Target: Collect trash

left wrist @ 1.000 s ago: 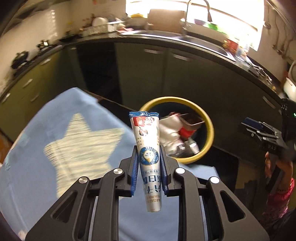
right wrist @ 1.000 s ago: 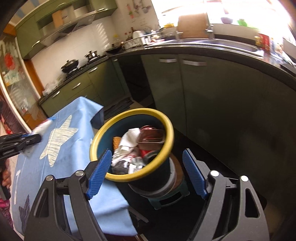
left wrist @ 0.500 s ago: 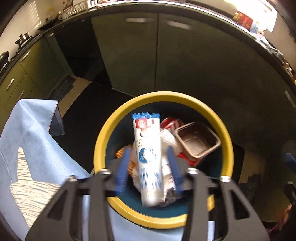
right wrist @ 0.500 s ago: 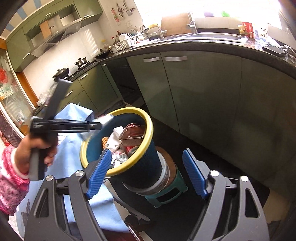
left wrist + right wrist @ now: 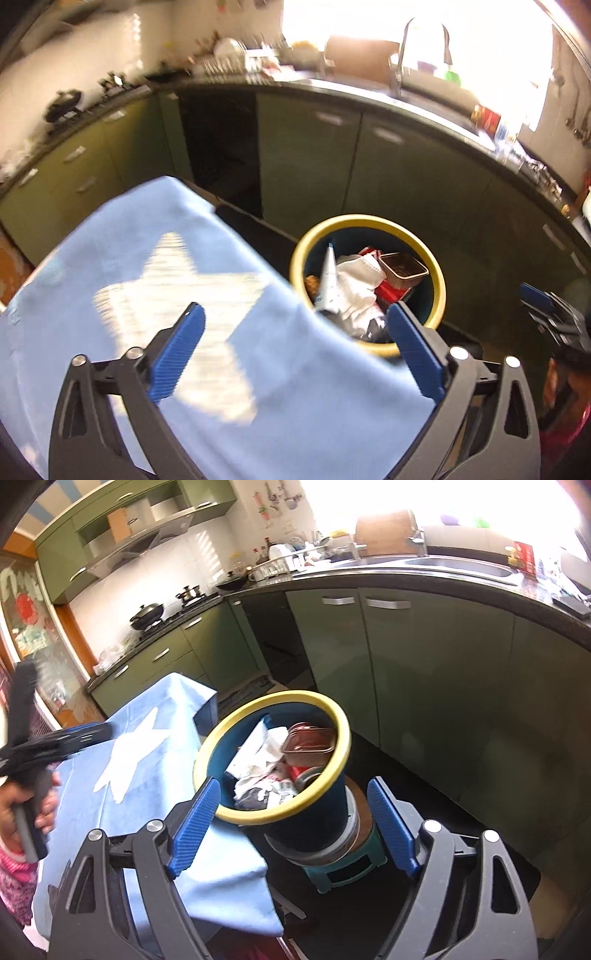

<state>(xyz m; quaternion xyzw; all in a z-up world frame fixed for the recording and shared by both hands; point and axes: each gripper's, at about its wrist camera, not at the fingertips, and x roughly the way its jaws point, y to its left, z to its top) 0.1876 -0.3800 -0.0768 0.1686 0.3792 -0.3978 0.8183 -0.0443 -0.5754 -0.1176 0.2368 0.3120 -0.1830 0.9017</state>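
tube (image 5: 328, 280) lying in yellow-rimmed bin (image 5: 369, 221) on trash | left tongs (image 5: 295, 343) spread, empty | right tongs (image 5: 295, 823) spread, empty

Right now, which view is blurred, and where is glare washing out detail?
Left wrist view: motion-smeared, worst on the blue cloth and counter clutter; window blown out. Right wrist view: sharp on the bin, though its window is also overexposed.

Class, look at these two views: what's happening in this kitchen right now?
A person is clearing rubbish with two hand-held grippers. The left gripper is open and empty above the blue tablecloth. The tube lies in the yellow-rimmed bin with tissue and a brown tray. The right gripper is open too, facing the bin.
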